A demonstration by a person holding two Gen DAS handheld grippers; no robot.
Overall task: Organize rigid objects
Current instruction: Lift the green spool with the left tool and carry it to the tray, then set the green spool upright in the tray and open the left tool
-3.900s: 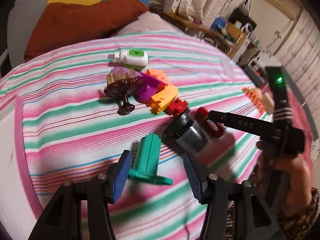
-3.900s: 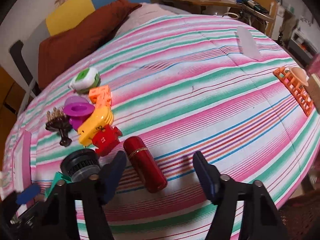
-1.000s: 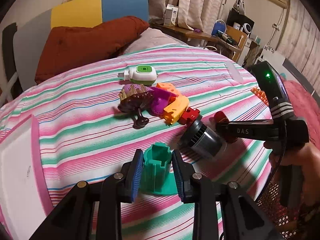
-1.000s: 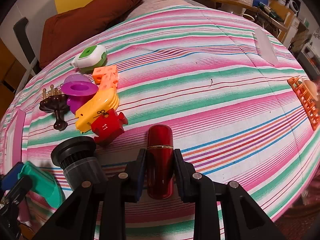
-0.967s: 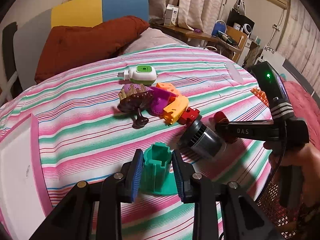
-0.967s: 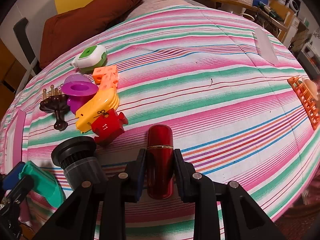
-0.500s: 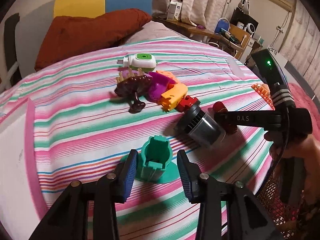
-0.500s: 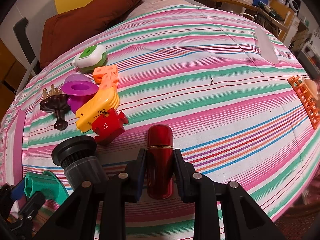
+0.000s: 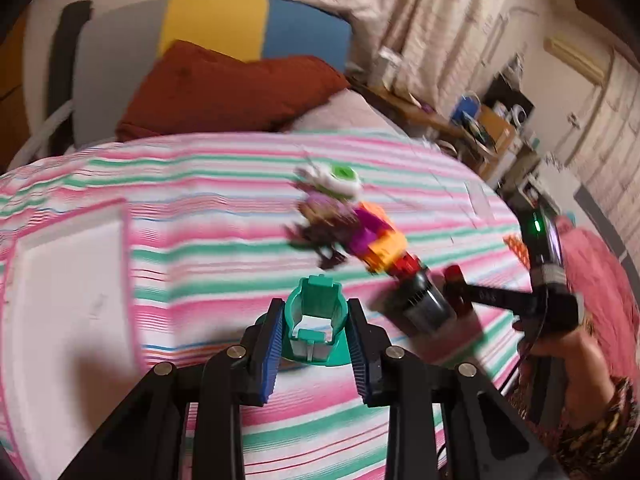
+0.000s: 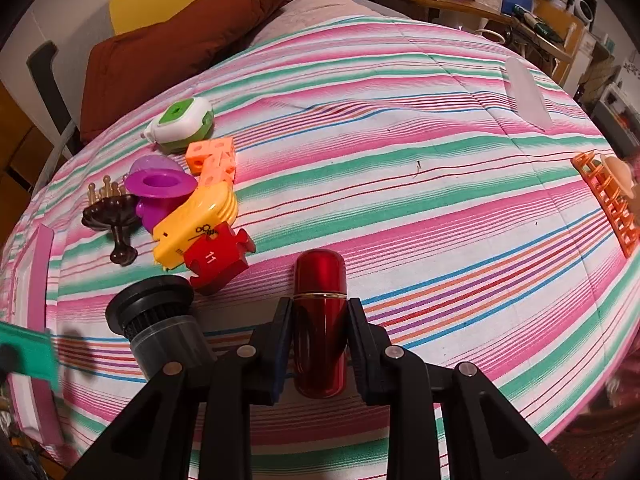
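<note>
The left gripper (image 9: pixel 316 336) is closing on the green plastic holder (image 9: pixel 314 326), lifted above the striped bed (image 9: pixel 200 208). It looks light and hard (squeeze its sides). The right gripper (image 10: pixel 320 344) hugs the smooth, slippery red tube (image 10: pixel 320 320) lying on the bed.

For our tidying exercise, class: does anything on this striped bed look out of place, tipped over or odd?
The black and grey filter lies on its side beside the red puzzle piece. The toys behind it, purple cup and yellow piece among them, are heaped against each other rather than sorted. Nothing looks spilled or broken.
</note>
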